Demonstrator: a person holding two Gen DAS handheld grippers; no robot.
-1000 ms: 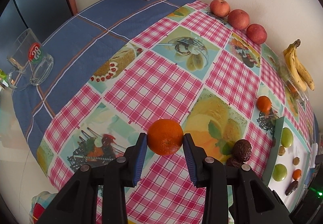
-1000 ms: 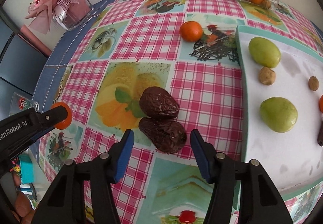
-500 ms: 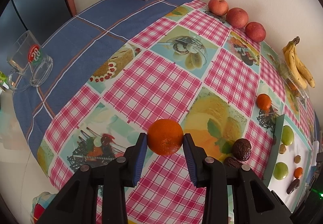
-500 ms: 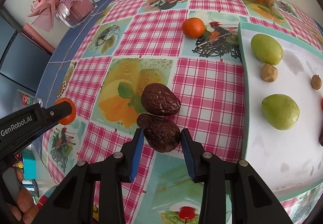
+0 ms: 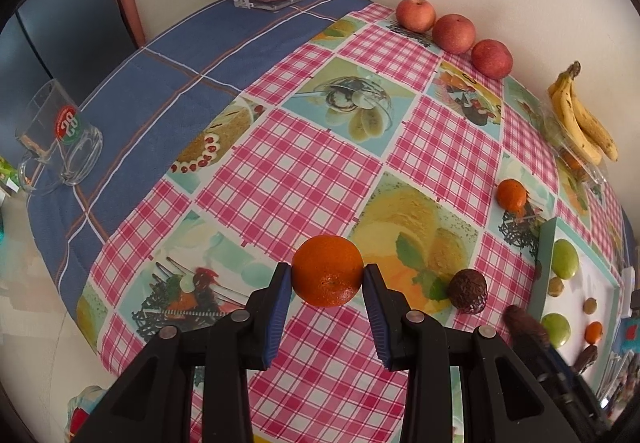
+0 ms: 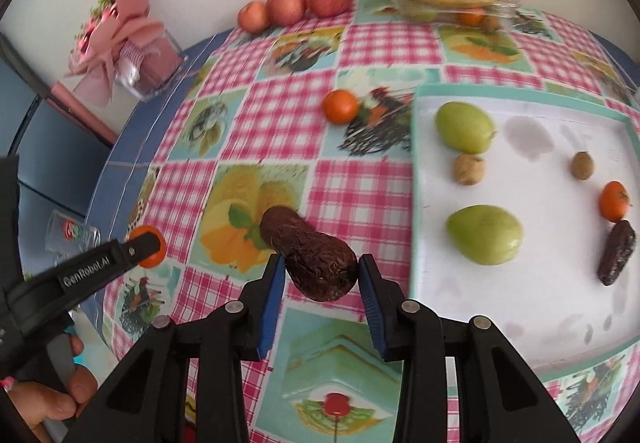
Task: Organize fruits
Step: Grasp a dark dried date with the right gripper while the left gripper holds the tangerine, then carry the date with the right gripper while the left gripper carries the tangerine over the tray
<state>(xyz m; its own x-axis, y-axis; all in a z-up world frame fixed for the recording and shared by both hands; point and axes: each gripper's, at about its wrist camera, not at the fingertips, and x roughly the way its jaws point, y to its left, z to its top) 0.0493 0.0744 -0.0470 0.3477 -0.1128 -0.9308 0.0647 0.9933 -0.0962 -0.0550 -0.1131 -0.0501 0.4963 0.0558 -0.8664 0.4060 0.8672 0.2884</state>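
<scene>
Checkered cloth covers the counter (image 5: 304, 179), and above it both tongs carry fruit: the left tongs (image 5: 326, 297) pinch an orange (image 5: 327, 270), the right tongs (image 6: 320, 283) clamp a dark wrinkled fruit (image 6: 320, 267), probably headed for the white tray (image 6: 520, 307) where green, brown and orange fruit already lie apart.

Pink-checked tablecloth (image 5: 288, 171); orange tangerine (image 5: 327, 270); dark brown wrinkled fruit (image 6: 320, 263); white, teal-rimmed tray (image 6: 520, 307)

"GenRobot.AI" on left tongs (image 6: 142, 245); "28" on mug (image 5: 60, 135)
</scene>
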